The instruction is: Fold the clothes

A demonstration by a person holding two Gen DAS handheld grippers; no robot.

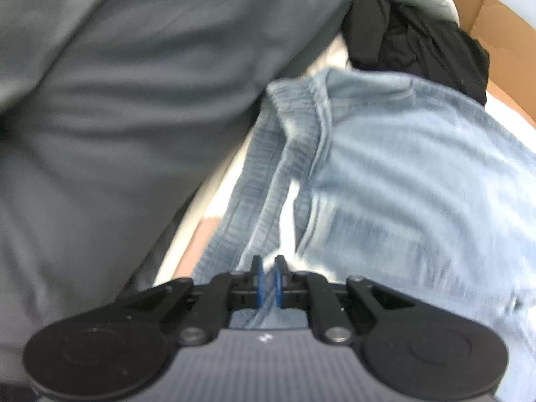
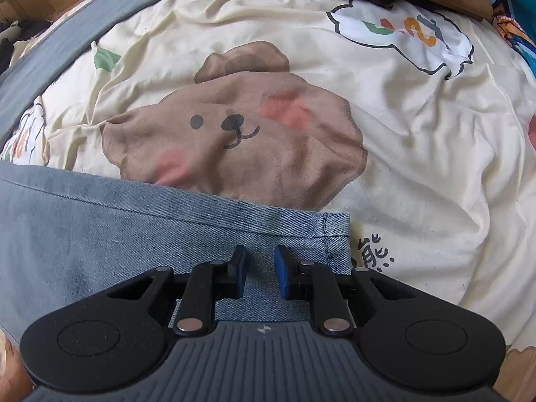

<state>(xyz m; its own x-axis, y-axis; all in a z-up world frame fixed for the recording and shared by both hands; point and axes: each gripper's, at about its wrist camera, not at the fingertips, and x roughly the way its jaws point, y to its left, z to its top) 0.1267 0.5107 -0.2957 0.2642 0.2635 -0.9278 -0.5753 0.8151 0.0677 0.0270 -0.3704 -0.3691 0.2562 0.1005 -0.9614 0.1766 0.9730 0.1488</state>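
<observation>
On the bedsheet (image 2: pixel 418 154) under my right tongs, a Chinese character (image 2: pixel 373 251), apparently 熊, is printed just beside the jeans' (image 2: pixel 100 234) hem corner; coloured letters above it are unreadable.

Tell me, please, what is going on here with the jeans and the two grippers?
A person is folding light blue denim jeans on a cream bedsheet printed with a brown cartoon bear. The left gripper is pinched shut on a ribbed seam of the jeans, lifting that part near a grey garment and a black garment. The right gripper hovers open over the hem corner of the jeans, which lies flat on the sheet, gripping nothing.
</observation>
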